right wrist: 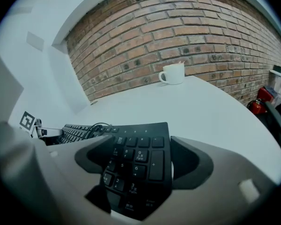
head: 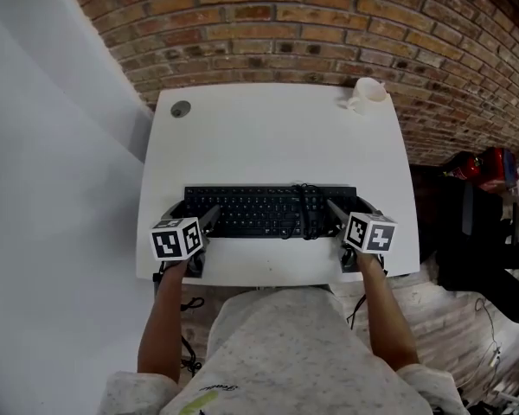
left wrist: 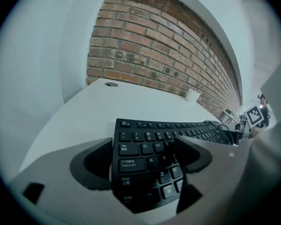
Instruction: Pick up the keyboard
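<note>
A black keyboard [head: 259,212] lies across the near half of the white table [head: 268,137], its cable [head: 308,207] coiled over the keys right of centre. My left gripper [head: 193,213] stands at its left end. In the left gripper view [left wrist: 141,146] one jaw sits beside the keyboard [left wrist: 145,159] edge and the other over the letter keys. My right gripper [head: 353,212] is at the number-pad end. In the right gripper view [right wrist: 140,150] the jaws straddle the keyboard [right wrist: 140,165] widely. Both look open around it.
A white cup [head: 368,92] stands at the table's far right corner, also in the right gripper view [right wrist: 174,73]. A round cable hole [head: 181,109] is at the far left. A brick wall [head: 329,24] backs the table. Dark and red clutter [head: 489,167] lies right of it.
</note>
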